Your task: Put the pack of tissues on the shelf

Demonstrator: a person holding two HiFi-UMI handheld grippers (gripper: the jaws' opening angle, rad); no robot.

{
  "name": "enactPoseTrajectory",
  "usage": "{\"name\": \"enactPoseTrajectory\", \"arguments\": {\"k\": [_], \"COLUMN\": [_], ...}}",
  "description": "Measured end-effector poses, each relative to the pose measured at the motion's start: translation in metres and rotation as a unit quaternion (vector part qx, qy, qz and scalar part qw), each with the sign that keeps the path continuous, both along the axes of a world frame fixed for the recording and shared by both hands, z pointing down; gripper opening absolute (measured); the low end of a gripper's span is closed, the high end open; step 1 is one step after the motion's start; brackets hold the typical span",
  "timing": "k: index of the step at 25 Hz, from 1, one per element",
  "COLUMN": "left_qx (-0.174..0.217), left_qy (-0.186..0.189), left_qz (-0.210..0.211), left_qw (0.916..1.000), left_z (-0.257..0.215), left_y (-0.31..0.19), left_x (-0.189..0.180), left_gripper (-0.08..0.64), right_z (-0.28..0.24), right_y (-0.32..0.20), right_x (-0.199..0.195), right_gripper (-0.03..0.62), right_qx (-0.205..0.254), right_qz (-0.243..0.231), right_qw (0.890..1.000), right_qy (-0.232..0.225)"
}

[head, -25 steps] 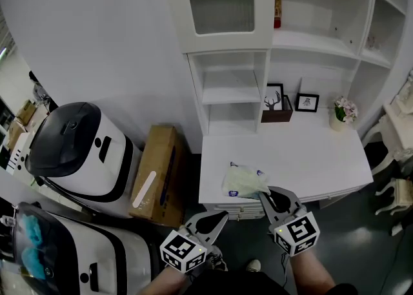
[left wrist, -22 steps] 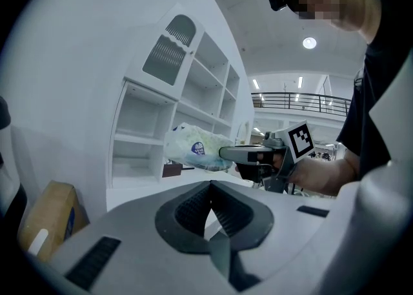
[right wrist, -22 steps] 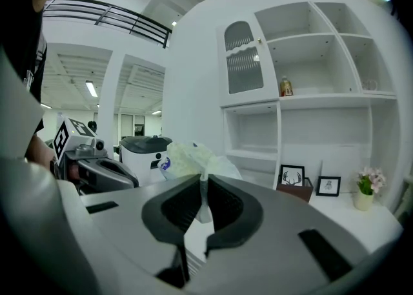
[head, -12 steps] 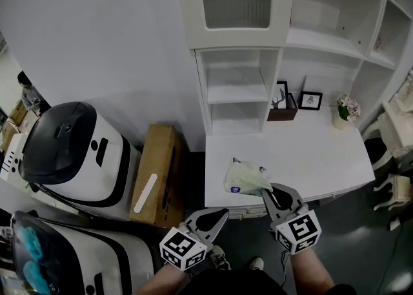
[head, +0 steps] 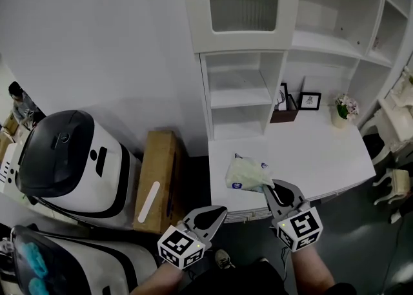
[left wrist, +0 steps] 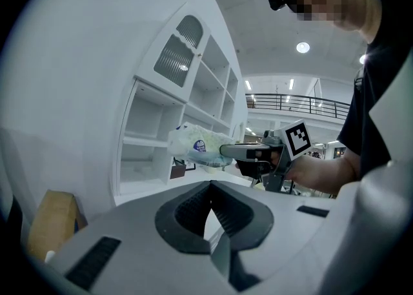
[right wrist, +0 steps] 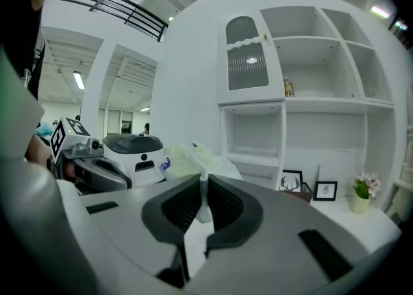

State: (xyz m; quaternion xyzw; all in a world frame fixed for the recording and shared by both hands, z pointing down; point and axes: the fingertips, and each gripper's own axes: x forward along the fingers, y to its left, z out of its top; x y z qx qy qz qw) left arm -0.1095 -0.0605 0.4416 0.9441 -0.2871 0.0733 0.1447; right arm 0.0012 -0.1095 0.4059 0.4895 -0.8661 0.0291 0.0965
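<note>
The pack of tissues (head: 248, 173), pale green in a clear wrapper, hangs over the front left part of the white desk (head: 322, 152). My right gripper (head: 268, 187) is shut on the wrapper's near edge, which shows pinched between the jaws in the right gripper view (right wrist: 187, 158). My left gripper (head: 221, 210) is lower left, off the desk's front edge, shut and empty. In the left gripper view the pack (left wrist: 197, 145) and right gripper (left wrist: 226, 152) are ahead to the right. The white shelf unit (head: 242, 97) stands at the desk's back, its cubbies empty.
A cardboard box (head: 157, 177) and a white and black machine (head: 64, 158) stand on the floor left of the desk. Picture frames (head: 308, 101), a brown box (head: 281, 116) and a flower pot (head: 342, 108) are at the desk's back. A white chair (head: 397, 184) is at right.
Both grippers have moved a little forward toward the desk and shelf unit. The pack stays pinched in the right gripper, and the left stays shut.
</note>
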Motion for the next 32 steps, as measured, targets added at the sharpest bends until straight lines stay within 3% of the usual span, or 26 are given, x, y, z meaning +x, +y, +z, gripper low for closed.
{"name": "enactPoseTrajectory", "arguments": {"k": [17,32], "left_qx": [0.008,-0.001], "left_qy": [0.01,0.001], "left_qz": [-0.028,-0.056], "left_qw": [0.9995,0.9984], "left_z": [-0.006,-0.004], "left_y": [-0.021,-0.075], "left_x": [-0.012,0.028], "left_gripper": [0.002,0.002], "right_z": [-0.001,0.018], "right_y": [-0.043,-0.118], "right_x": [-0.011,0.015], "right_gripper": [0.012,0.012], "right_qx": [-0.001,-0.014], "right_qz": [-0.022,-0.058], "right_qw": [1.0,0.998], "right_qy": [0.017,0.027]}}
